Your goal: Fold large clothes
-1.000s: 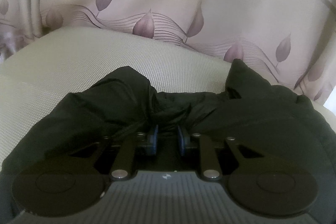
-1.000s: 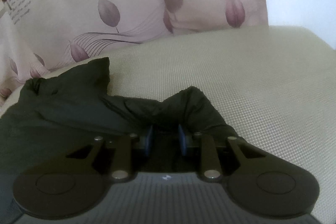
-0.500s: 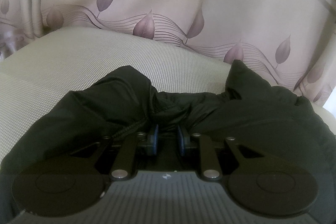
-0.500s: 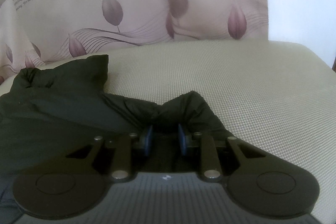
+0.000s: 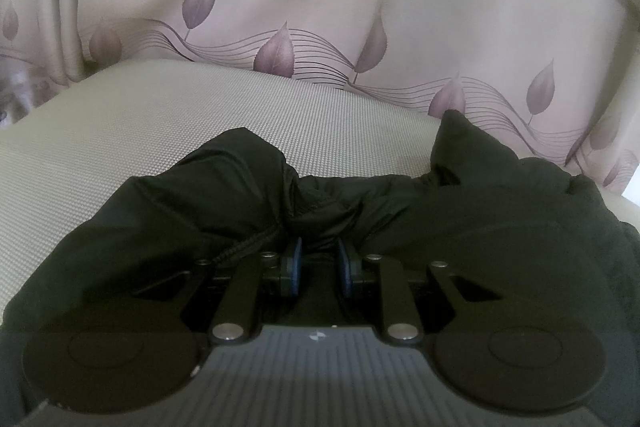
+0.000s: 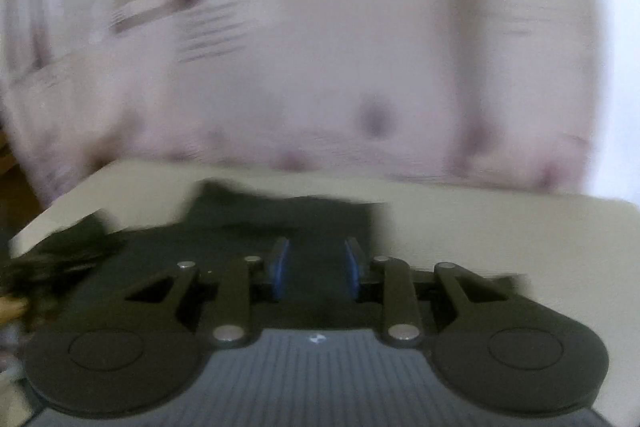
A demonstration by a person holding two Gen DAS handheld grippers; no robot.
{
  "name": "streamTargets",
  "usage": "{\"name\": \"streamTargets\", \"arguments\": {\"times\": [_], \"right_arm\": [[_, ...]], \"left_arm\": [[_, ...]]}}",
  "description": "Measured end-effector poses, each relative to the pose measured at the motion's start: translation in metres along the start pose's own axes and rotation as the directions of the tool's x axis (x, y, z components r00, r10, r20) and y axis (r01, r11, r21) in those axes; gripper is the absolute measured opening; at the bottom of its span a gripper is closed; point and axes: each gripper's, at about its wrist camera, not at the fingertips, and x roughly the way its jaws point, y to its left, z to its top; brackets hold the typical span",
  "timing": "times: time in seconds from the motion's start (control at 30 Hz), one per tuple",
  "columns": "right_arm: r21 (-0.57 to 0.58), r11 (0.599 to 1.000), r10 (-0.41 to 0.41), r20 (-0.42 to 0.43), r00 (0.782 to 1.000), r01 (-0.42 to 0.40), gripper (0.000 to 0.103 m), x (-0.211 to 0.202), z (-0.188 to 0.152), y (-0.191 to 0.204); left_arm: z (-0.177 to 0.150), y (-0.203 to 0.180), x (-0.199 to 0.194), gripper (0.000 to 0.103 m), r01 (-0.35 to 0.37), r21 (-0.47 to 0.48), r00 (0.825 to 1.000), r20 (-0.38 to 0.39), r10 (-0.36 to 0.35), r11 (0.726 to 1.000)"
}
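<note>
Dark garment (image 5: 460, 227), prob. a jacket, lies bunched on the beige worktop (image 5: 200, 123), spread to the right side in the left wrist view w/ a peak of cloth sticking up at the far edge. Left tongs (image 5: 318, 259) sit low at its near edge; blue pads (image 5: 295, 263) narrowly apart w/ a fold of fabric gathered between them, so it looks like a pinch on the garment, likely to anchor that edge while the other side gets handled. Right tongs (image 6: 316, 265) are wider apart; dark cloth shows between and below the pads, but the view is badly blurred, so can't tell if they grip anything. Garment (image 6: 288, 223) lies flat ahead there. Leaf-print curtain (image 5: 320, 7) hangs just behind the worktop. Fold seems early, cloth not squared yet.
</note>
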Motion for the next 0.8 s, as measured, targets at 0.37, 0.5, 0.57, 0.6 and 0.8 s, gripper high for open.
{"name": "streamTargets", "arguments": {"times": [0.37, 0.5, 0.57, 0.6, 0.8], "right_arm": [[0.067, 0.997, 0.039, -0.214, 0.976, -0.025, 0.027, 0.101, -0.024, 0.036], [0.081, 0.996, 0.047, -0.204, 0.978, -0.031, 0.027, 0.110, -0.033, 0.032], [0.063, 0.998, 0.039, -0.204, 0.978, -0.027, 0.027, 0.109, -0.032, 0.034], [0.079, 0.996, 0.050, -0.205, 0.978, -0.034, 0.027, 0.107, -0.028, 0.031], [0.103, 0.995, 0.007, -0.038, 0.999, -0.004, 0.074, 0.019, -0.015, 0.007]], "left_arm": [[0.000, 0.000, 0.000, 0.026, -0.007, 0.005, 1.000, 0.000, 0.007, 1.000], [-0.001, -0.002, -0.001, 0.026, -0.020, 0.012, 1.000, 0.001, 0.020, 1.000], [-0.001, -0.006, -0.001, 0.026, -0.037, 0.037, 0.999, 0.002, 0.037, 0.999], [0.000, -0.009, -0.003, 0.026, -0.051, 0.057, 0.999, 0.001, 0.051, 0.997], [0.001, -0.020, -0.033, 0.068, -0.162, 0.110, 0.986, 0.068, 0.155, 0.981]]}}
